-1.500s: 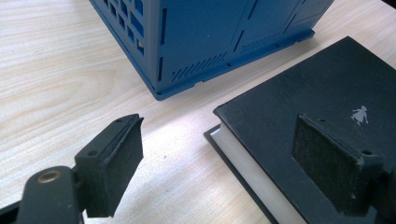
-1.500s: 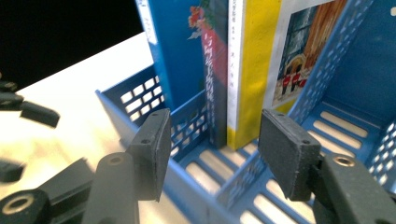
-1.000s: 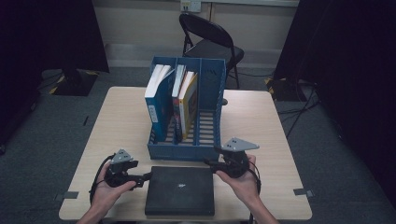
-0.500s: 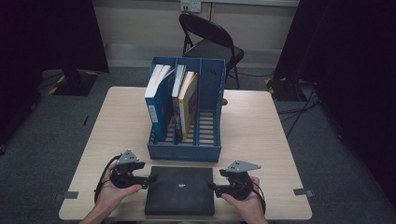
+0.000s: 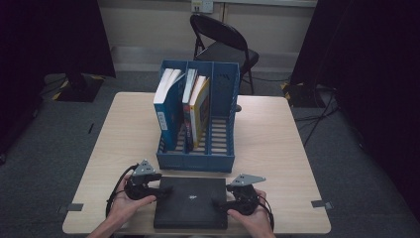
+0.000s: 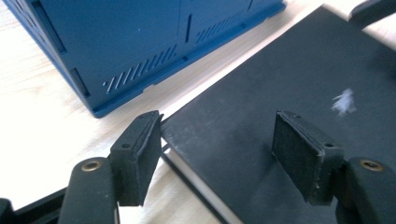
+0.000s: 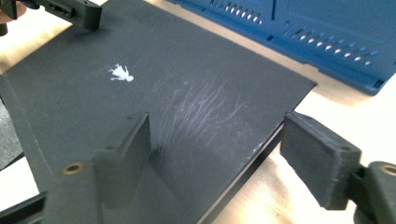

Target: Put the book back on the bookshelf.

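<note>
A flat black book [image 5: 190, 202] with a small white mark on its scuffed cover lies on the table [image 5: 277, 144] just in front of the blue file rack [image 5: 198, 161], its long axis running left to right. The left gripper [image 5: 159, 189], jaws just closing, and the right gripper [image 5: 221, 202], jaws just opening, each straddle a short edge. Their pads seem not yet to press it.

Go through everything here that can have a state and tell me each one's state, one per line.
Black book: closed, flat on the table.
Blue file holder: upright, books standing in its left and middle slots.
Left gripper: open, jaws just closing, straddling the book's corner.
Right gripper: open, jaws just opening, straddling the book's edge.
Folding chair: unfolded.
</note>
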Action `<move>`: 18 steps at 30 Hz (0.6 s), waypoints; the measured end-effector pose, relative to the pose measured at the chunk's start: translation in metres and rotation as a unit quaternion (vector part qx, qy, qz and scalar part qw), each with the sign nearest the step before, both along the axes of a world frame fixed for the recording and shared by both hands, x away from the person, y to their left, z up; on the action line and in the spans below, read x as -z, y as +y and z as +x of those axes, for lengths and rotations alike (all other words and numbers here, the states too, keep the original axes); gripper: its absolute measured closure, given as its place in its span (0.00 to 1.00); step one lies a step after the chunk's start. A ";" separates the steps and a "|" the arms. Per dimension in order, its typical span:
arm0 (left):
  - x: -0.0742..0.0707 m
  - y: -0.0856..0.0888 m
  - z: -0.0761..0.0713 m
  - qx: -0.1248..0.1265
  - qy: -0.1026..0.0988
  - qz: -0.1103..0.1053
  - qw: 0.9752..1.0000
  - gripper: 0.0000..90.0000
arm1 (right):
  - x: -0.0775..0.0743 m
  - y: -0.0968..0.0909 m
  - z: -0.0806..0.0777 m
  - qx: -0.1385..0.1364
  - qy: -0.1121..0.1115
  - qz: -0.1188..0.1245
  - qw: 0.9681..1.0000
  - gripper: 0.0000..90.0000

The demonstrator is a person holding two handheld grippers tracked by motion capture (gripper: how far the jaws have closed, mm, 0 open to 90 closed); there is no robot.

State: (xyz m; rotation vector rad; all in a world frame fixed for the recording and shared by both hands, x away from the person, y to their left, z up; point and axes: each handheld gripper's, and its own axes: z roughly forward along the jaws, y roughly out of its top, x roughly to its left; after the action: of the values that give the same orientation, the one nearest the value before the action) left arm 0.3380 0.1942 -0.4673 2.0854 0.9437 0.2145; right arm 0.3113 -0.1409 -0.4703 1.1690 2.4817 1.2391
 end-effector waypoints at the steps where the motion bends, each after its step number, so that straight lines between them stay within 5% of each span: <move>1: 0.000 0.000 0.000 0.002 -0.002 0.002 1.000 0.34 | 0.001 0.000 0.000 0.001 0.002 0.003 1.000 0.25; 7: 0.003 0.003 0.005 0.016 0.001 -0.011 1.000 0.33 | 0.000 0.003 0.001 0.000 0.003 -0.008 1.000 0.22; 11: 0.003 0.002 0.007 0.019 0.005 -0.010 1.000 0.33 | -0.003 0.010 0.003 -0.008 -0.021 -0.031 0.999 0.22; 18: -0.001 0.010 0.005 0.031 0.026 -0.002 0.999 0.33 | -0.003 0.012 0.011 -0.027 -0.023 -0.029 0.999 0.23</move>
State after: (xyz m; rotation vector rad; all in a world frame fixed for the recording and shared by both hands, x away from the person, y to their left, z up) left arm 0.3425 0.2044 -0.4666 2.1222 0.9088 0.1276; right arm 0.3219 -0.1285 -0.4676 1.0563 2.5131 1.1847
